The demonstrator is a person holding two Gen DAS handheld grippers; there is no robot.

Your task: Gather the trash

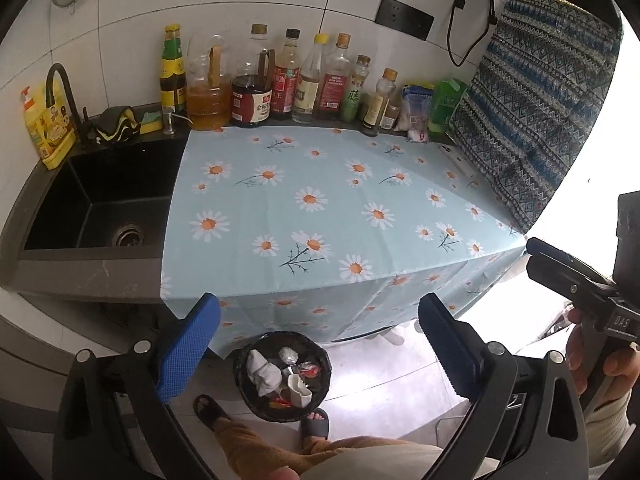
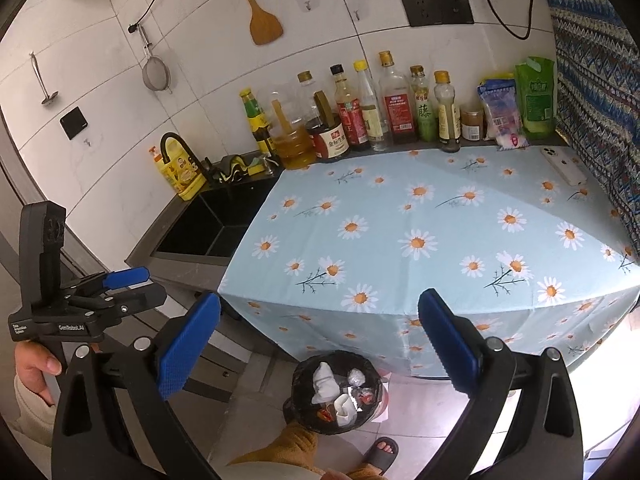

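Observation:
A black trash bin [image 1: 240,364] stands on the floor below the counter's front edge; it also shows in the right wrist view [image 2: 298,396]. It holds crumpled white tissue [image 1: 264,370], a foil ball [image 1: 289,355], a white cup and red wrappers. My left gripper [image 1: 320,344] is open and empty, above the bin. My right gripper [image 2: 320,344] is open and empty, also above the bin. The left gripper shows from the side in the right wrist view [image 2: 120,284], held apart at the left. The right gripper's body shows at the right edge of the left wrist view [image 1: 568,276].
A daisy-print tablecloth [image 1: 320,200] covers the counter. Bottles [image 1: 280,80] and packets line the back wall. A black sink [image 1: 108,200] lies at the left with a yellow soap bottle. A white phone [image 2: 564,166] lies at the right. The person's sandalled feet [image 1: 210,406] flank the bin.

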